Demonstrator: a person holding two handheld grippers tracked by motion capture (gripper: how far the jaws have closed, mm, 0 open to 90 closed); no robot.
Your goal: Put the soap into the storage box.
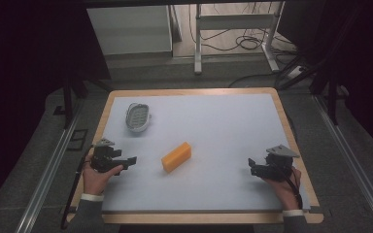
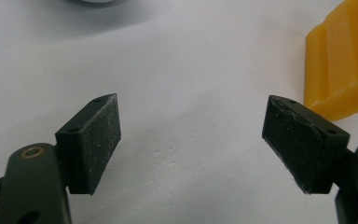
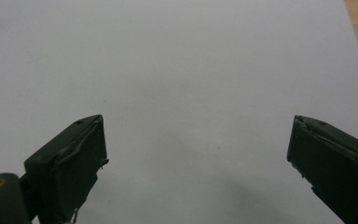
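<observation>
An orange-yellow block (image 1: 177, 157) lies near the middle of the white table top (image 1: 213, 126); its ridged end (image 2: 345, 60) is at the right edge of the left gripper view. A small white and grey oval dish (image 1: 138, 117) sits at the back left. My left gripper (image 1: 128, 160) rests low at the left, held by a hand, jaws wide apart with nothing between them (image 2: 191, 140), pointing toward the block. My right gripper (image 1: 252, 166) rests at the right front, jaws also wide apart over bare table (image 3: 198, 154).
The table top has a wooden rim (image 1: 291, 126). Metal rails (image 1: 48, 170) run along both sides of the table. Behind the table stand a white cabinet (image 1: 128, 29) and a desk frame (image 1: 233, 22) with cables on the floor.
</observation>
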